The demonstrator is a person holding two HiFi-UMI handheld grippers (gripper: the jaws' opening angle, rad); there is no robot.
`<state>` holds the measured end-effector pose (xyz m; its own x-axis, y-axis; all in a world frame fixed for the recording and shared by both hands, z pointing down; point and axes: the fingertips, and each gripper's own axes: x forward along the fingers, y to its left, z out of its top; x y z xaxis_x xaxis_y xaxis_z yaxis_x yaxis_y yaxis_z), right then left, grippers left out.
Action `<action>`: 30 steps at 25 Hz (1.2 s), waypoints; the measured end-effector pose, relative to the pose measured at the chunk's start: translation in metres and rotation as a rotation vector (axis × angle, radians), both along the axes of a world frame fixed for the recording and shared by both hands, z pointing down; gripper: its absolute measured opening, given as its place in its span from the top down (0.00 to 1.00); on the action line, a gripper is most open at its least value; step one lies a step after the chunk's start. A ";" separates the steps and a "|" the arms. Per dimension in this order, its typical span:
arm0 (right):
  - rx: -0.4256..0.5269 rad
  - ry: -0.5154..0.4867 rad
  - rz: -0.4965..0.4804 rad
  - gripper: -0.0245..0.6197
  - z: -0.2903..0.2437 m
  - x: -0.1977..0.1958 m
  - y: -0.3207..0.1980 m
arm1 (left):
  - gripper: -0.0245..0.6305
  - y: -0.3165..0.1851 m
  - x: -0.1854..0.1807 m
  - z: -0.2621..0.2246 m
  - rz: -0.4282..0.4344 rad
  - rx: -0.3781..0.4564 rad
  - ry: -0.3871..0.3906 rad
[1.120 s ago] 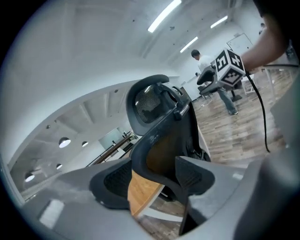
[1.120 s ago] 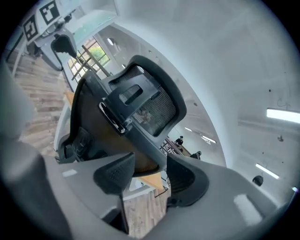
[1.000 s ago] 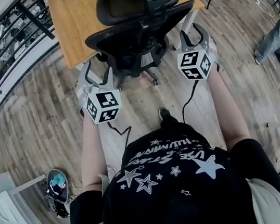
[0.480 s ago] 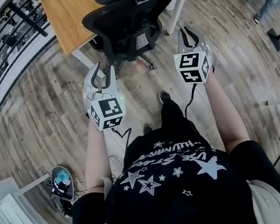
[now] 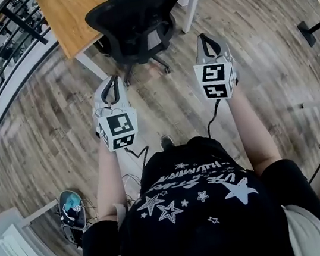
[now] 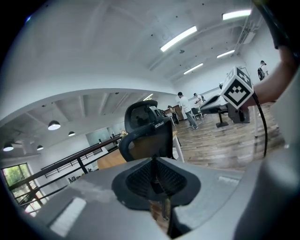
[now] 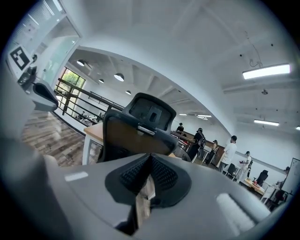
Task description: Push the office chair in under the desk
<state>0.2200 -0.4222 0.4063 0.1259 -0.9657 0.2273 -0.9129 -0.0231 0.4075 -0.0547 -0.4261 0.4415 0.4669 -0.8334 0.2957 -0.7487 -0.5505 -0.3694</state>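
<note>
Black mesh chair (image 5: pixel 132 26), curved back upright, faces wooden desk (image 5: pixel 70 15), seat partly under. Left gripper (image 5: pixel 110 81) and right gripper (image 5: pixel 209 41) just clenched, nothing between jaws, apart from chair.

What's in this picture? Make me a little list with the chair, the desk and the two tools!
Place: office with a wooden floor
Office chair: black, backrest toward the person, pushed up to the desk
Desk: wooden top, white legs
Left tool: jaws have just been closing, now together, nothing between them, not touching the chair
Right tool: jaws have just been closing, now together, empty, apart from the chair
Person: behind the chair, one tool in each hand
</note>
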 end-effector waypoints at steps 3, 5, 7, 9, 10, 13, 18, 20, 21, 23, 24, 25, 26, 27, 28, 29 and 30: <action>-0.002 -0.015 -0.024 0.96 -0.003 -0.002 0.010 | 0.93 0.008 0.006 -0.002 -0.007 -0.018 0.031; -0.020 -0.013 -0.039 0.96 -0.001 -0.002 0.018 | 0.96 0.014 0.013 -0.009 -0.014 -0.008 0.047; -0.034 -0.006 -0.053 0.96 -0.001 -0.001 0.028 | 0.96 0.024 0.021 -0.017 -0.009 0.000 0.054; -0.044 -0.011 -0.067 0.96 -0.002 0.001 0.041 | 0.96 0.038 0.030 -0.022 0.008 -0.011 0.065; -0.046 -0.018 -0.071 0.96 -0.004 0.002 0.049 | 0.96 0.045 0.032 -0.023 0.015 -0.018 0.067; -0.047 -0.035 -0.070 0.96 -0.006 0.007 0.071 | 0.96 0.065 0.037 -0.024 0.025 -0.021 0.061; -0.039 -0.042 -0.077 0.96 -0.009 0.012 0.098 | 0.96 0.088 0.040 -0.029 0.021 -0.004 0.061; -0.042 -0.039 -0.080 0.96 -0.011 0.015 0.106 | 0.96 0.096 0.044 -0.033 0.019 -0.002 0.067; -0.044 -0.033 -0.081 0.96 -0.012 0.017 0.109 | 0.96 0.100 0.046 -0.034 0.019 -0.006 0.072; -0.051 -0.027 -0.084 0.96 -0.011 0.021 0.117 | 0.96 0.108 0.052 -0.033 0.022 -0.018 0.077; -0.054 -0.028 -0.086 0.96 -0.010 0.022 0.121 | 0.96 0.112 0.055 -0.031 0.024 -0.023 0.076; -0.057 -0.029 -0.086 0.96 -0.009 0.024 0.125 | 0.96 0.116 0.057 -0.030 0.026 -0.025 0.074; -0.059 -0.030 -0.084 0.96 -0.007 0.025 0.130 | 0.96 0.119 0.058 -0.029 0.027 -0.025 0.073; -0.060 -0.031 -0.081 0.96 -0.007 0.026 0.134 | 0.96 0.122 0.059 -0.030 0.026 -0.025 0.075; -0.058 -0.034 -0.079 0.96 -0.006 0.027 0.137 | 0.96 0.125 0.060 -0.031 0.025 -0.025 0.082; -0.056 -0.040 -0.078 0.96 -0.006 0.027 0.142 | 0.96 0.129 0.061 -0.032 0.025 -0.026 0.090; -0.055 -0.044 -0.080 0.96 -0.006 0.027 0.147 | 0.96 0.134 0.062 -0.033 0.026 -0.027 0.096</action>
